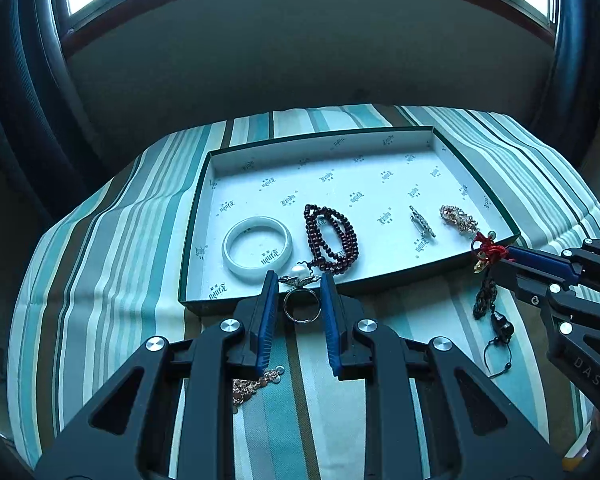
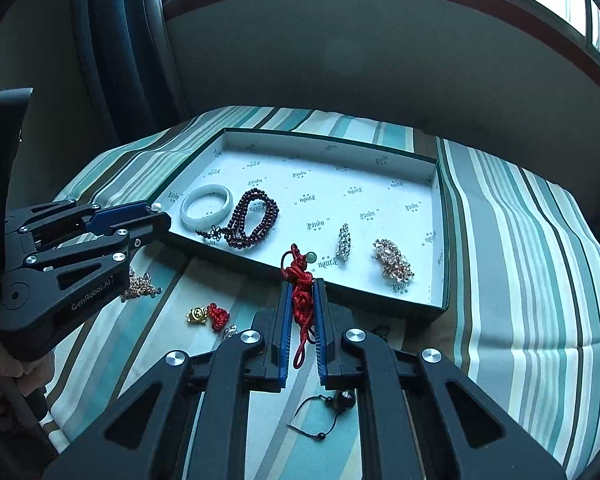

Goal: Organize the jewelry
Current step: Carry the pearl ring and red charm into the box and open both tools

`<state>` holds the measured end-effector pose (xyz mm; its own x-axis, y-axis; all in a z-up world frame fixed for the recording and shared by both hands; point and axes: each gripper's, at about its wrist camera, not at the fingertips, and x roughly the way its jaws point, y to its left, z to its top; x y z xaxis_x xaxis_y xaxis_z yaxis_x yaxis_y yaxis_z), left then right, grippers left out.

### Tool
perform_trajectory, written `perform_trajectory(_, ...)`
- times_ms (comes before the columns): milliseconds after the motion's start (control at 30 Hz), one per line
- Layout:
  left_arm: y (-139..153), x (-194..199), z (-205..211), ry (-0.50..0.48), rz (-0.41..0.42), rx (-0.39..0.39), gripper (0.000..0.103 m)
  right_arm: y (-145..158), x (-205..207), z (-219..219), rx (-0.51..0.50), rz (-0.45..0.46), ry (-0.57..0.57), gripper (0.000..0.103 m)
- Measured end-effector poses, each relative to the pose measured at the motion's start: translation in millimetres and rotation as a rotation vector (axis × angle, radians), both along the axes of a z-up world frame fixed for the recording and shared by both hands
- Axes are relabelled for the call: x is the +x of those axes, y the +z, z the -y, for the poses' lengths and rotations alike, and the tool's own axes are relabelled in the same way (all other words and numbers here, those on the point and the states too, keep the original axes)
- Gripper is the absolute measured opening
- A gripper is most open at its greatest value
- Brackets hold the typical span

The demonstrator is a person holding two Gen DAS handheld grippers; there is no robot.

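A shallow box tray (image 1: 396, 136) (image 2: 440, 240) lies on a striped cloth. In it are a white bangle (image 1: 257, 246) (image 2: 206, 205), a dark red bead string (image 1: 331, 238) (image 2: 254, 218), a silver brooch (image 1: 422, 221) (image 2: 343, 241) and a gold crystal brooch (image 1: 458, 219) (image 2: 393, 260). My left gripper (image 1: 299, 280) (image 2: 156, 210) is shut on a pearl ring (image 1: 301, 294) at the tray's near edge. My right gripper (image 2: 301, 285) (image 1: 500, 256) is shut on a red cord pendant (image 2: 300, 284) (image 1: 487, 250) just before the tray's near wall.
Loose on the cloth before the tray: a gold chain (image 1: 252, 386) (image 2: 140, 284), a gold and red knot charm (image 2: 208, 315), a black bead cord (image 2: 332, 410) (image 1: 500, 332) and a dark chain (image 1: 485, 296). A wall and window stand behind.
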<state>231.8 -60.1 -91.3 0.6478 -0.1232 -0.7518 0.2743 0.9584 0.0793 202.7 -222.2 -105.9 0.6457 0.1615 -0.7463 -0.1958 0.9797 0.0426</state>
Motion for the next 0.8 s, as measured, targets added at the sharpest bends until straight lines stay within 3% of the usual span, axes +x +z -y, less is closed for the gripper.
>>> perform_trajectory(200, 16.8, 23.6, 17.9, -0.012, 0.049, -0.020, 0.021, 18.0, 21.7, 14.6, -0.005, 0.056, -0.028, 0.010)
perform_trajectory(400, 18.8, 59.6, 42.3, -0.022, 0.067, -0.046, 0.021, 15.1, 58.4, 29.8, -0.013, 0.064, -0.059, 0.010)
perform_trajectory(533, 3.3, 84.4, 63.6, -0.035, 0.053, -0.036, 0.021, 1.3, 83.7, 39.4, -0.016, 0.041, -0.078, 0.010)
perform_trajectory(800, -48.3, 123.5, 90.0, -0.027, -0.052, -0.006, 0.021, -45.0, 117.5, 49.4, -0.030, -0.044, -0.098, 0.010)
